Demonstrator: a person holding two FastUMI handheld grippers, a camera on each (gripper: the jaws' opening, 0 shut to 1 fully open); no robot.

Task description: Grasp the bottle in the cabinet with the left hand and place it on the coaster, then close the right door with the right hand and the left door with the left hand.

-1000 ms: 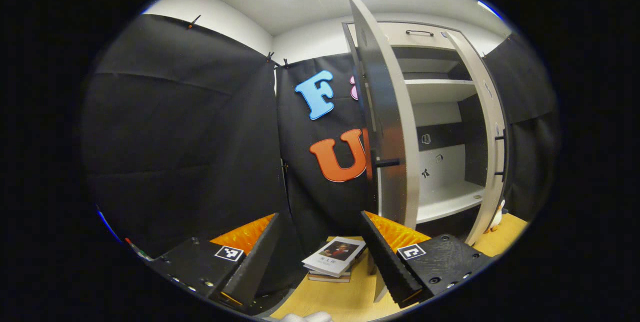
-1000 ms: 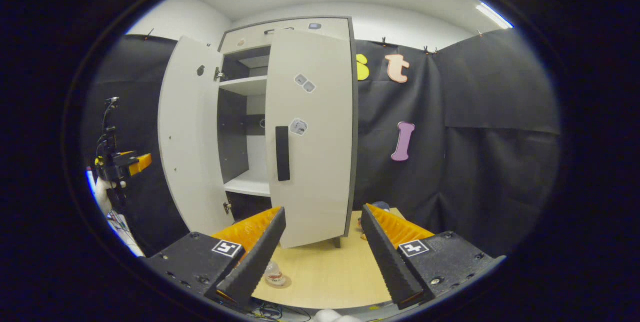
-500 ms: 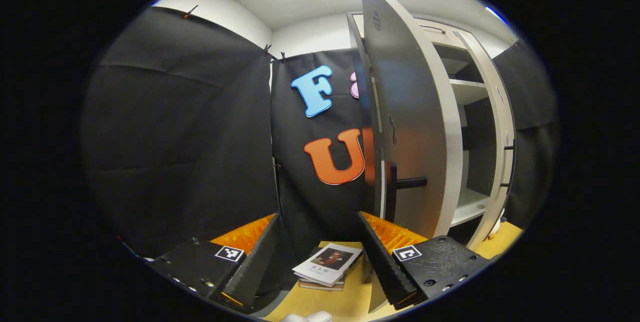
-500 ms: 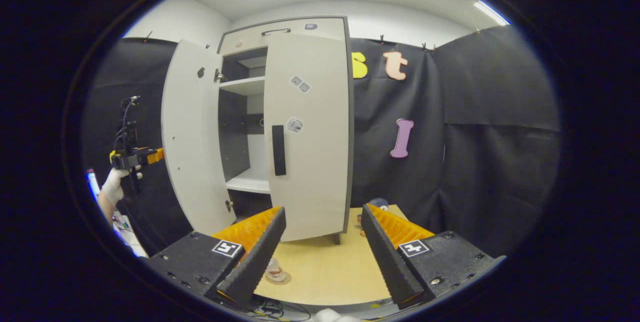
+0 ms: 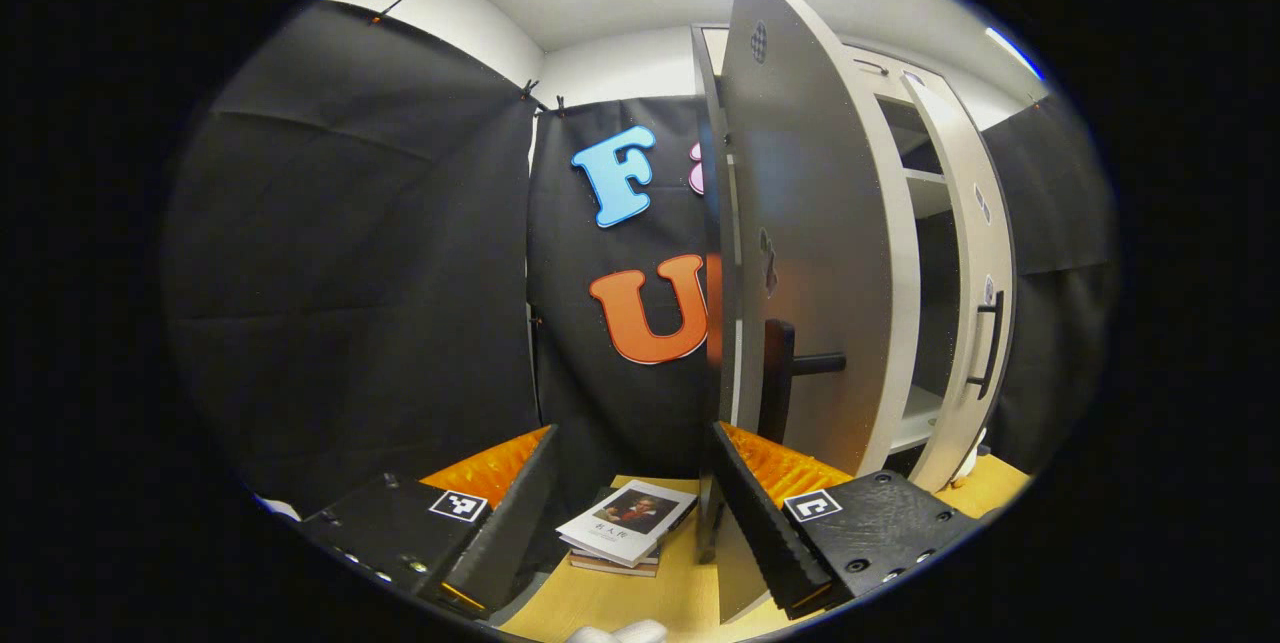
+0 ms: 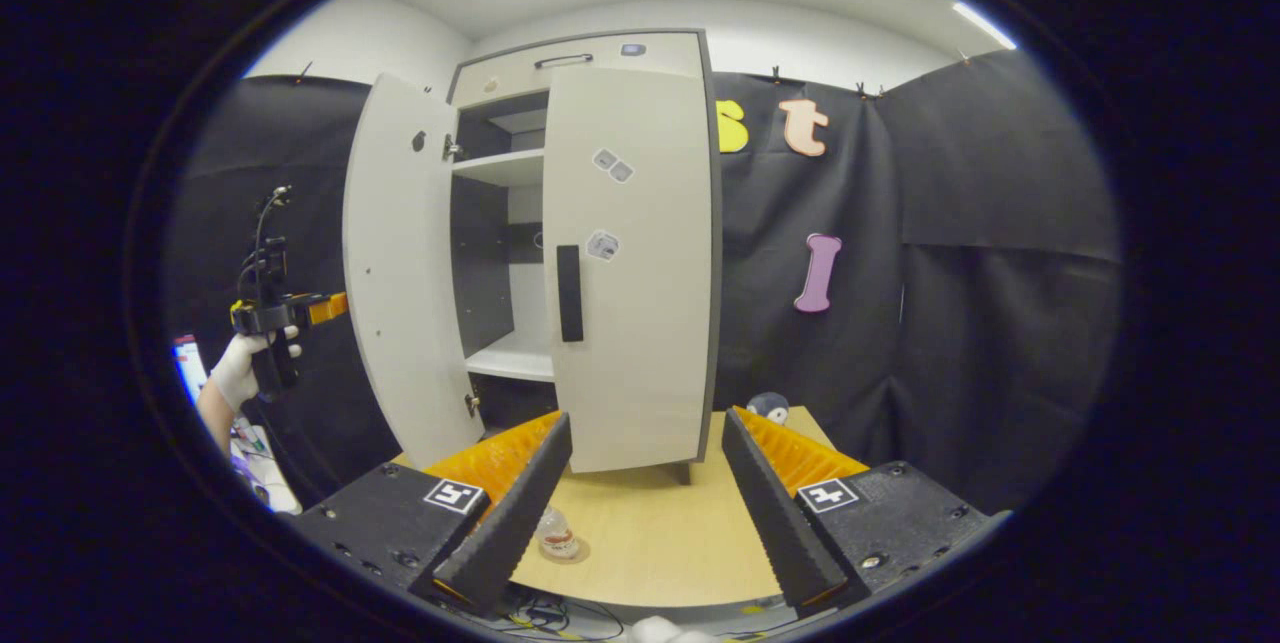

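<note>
The white cabinet stands on a wooden table. Its right door with a dark handle stands almost shut. Its left door stands partly open. In the left gripper view that left door looms close, outer face and handle toward me. My left gripper is open beside it. A gloved hand holds the left gripper against the door's outer side. A clear bottle stands on a coaster near the table's front. My right gripper hangs open above the table.
A stack of books lies on the table left of the cabinet. A small round toy sits by the cabinet's right side, and a white figure by its foot. Cables hang at the table's front edge. Black cloth walls surround the booth.
The left door has swung further toward shut, with the left gripper following against its outer face. The right gripper has drifted only a little; the right door looks the same.
</note>
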